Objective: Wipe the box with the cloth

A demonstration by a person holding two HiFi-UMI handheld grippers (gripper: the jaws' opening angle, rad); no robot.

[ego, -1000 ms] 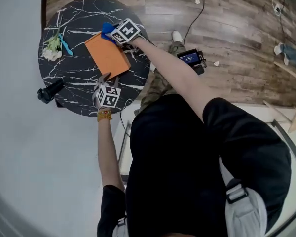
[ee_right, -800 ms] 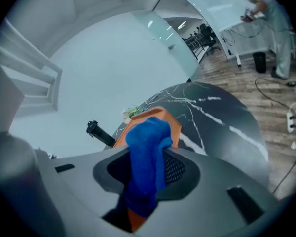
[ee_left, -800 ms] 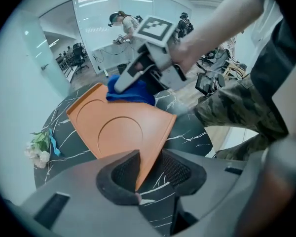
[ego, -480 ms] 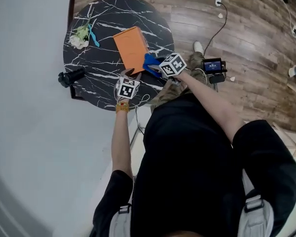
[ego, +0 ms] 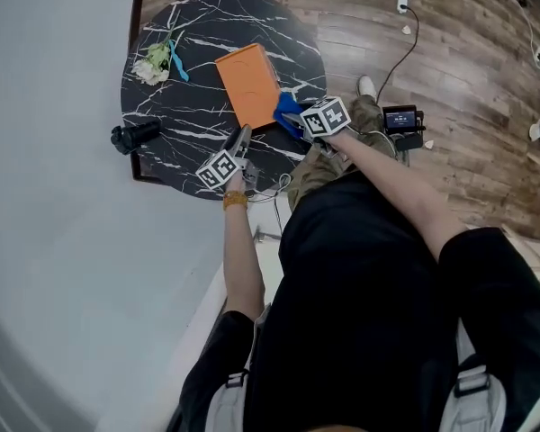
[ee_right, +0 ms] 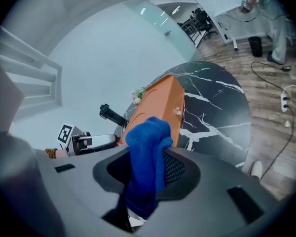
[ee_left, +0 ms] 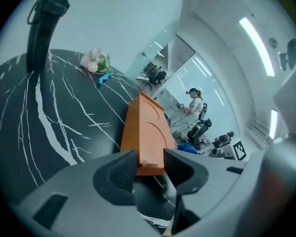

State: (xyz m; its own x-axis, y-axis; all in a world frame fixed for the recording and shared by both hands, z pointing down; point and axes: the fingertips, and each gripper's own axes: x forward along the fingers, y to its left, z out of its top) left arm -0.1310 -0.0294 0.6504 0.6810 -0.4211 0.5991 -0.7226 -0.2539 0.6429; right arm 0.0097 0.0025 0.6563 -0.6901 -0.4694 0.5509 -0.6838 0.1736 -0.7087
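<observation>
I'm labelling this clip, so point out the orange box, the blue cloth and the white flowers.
orange box (ego: 248, 86), head view, middle of its top face.
blue cloth (ee_right: 148, 139), right gripper view, its bunched upper fold.
white flowers (ego: 150, 63), head view, the pale blooms.

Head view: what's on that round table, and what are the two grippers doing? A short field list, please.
table: round, black marble
box: orange, lying flat on table
cloth: blue, clamped in right gripper, beside box
left gripper: jaws just been opening, box end in gap, not pressed
extras: white flowers, black handle
</observation>
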